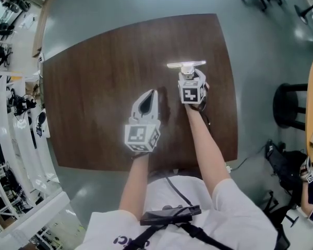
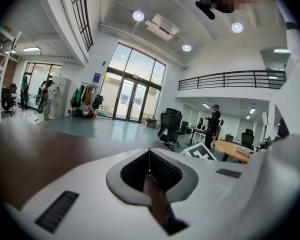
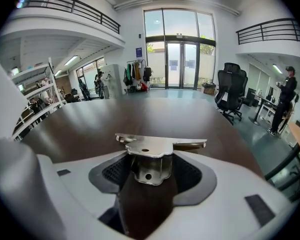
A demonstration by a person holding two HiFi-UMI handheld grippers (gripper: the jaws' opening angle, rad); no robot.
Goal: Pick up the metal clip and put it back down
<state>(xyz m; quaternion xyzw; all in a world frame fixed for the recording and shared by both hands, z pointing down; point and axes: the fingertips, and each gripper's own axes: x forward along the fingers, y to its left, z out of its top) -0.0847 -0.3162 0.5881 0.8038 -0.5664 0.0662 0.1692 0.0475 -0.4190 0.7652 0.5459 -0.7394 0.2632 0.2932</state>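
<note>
The right gripper point(image 3: 150, 160) clamps the metal clip point(image 3: 162, 144) between its 2 jaws, flat bar crosswise beyond the tips. The left gripper point(image 2: 149, 153), beside it, is closed and empty. Step: pickup. Next: lift level off the table point(image 1: 94, 98).

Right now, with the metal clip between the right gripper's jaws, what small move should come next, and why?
Probably close the right gripper a little more, then lift. The metal clip stands on the table between its jaws, whose pads flank its sides, but a firm press is not clear. The left gripper is shut and empty.
</note>
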